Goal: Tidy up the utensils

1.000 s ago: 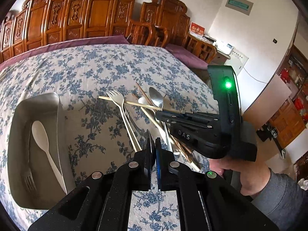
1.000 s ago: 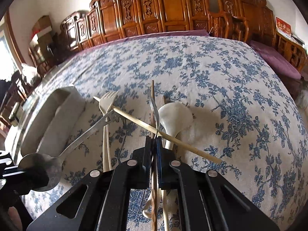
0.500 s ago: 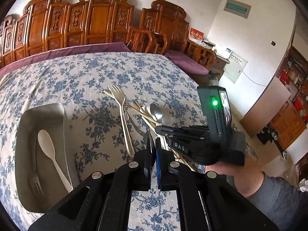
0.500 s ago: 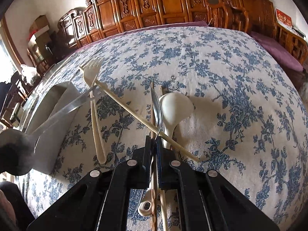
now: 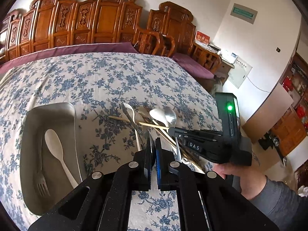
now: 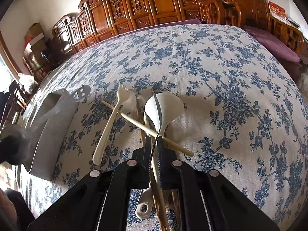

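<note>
Both grippers closed on metal cutlery above the floral table

The left gripper [image 5: 153, 146] has its jaws clamped on a metal fork [image 5: 128, 111]; the right gripper [image 6: 154, 144] pinches a metal spoon [image 6: 156, 113] over the utensil pile [image 6: 134, 119]. Left of the pile, the tray [image 5: 28, 134] holds a pale spoon [image 5: 55, 146] and a small fork [image 5: 41, 184].

Floral tablecloth [image 5: 107, 80], carved wooden chairs [image 5: 107, 21]
</note>
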A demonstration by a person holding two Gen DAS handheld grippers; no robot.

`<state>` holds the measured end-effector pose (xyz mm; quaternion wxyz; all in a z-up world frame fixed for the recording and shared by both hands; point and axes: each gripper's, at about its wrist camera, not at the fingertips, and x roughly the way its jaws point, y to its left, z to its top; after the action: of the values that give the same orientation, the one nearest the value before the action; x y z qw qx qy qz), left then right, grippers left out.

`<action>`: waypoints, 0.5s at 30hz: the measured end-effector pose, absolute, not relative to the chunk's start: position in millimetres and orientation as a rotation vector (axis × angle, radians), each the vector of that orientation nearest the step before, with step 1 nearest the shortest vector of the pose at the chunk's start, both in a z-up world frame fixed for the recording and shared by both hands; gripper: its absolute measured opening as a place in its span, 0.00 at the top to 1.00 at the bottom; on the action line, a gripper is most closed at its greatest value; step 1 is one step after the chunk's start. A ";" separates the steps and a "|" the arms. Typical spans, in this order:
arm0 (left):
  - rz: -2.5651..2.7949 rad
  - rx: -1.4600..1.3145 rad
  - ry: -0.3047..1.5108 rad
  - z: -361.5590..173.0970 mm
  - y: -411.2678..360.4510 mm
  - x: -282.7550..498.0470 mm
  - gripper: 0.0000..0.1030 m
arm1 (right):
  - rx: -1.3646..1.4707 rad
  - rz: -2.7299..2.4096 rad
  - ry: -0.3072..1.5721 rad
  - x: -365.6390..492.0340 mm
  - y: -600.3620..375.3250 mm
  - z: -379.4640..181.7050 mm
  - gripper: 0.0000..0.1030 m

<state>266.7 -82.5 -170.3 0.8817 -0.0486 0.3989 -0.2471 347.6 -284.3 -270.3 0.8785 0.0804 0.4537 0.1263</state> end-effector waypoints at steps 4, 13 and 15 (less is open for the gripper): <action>-0.520 -0.096 0.832 -171.0 -84.2 266.0 0.98 | 0.183 0.254 0.923 346.1 -288.7 -265.7 0.94; -0.518 -0.090 0.832 -171.6 -84.8 265.6 0.98 | 0.232 0.281 0.827 336.2 -296.4 -238.9 0.98; -0.517 -0.087 0.826 -169.0 -83.2 263.5 0.98 | 0.242 0.294 0.814 334.4 -295.2 -233.0 0.98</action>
<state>263.5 -83.2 -169.0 0.8828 -0.0418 0.3966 -0.2483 334.4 -295.2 -233.0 0.9007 0.1171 0.3936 0.1423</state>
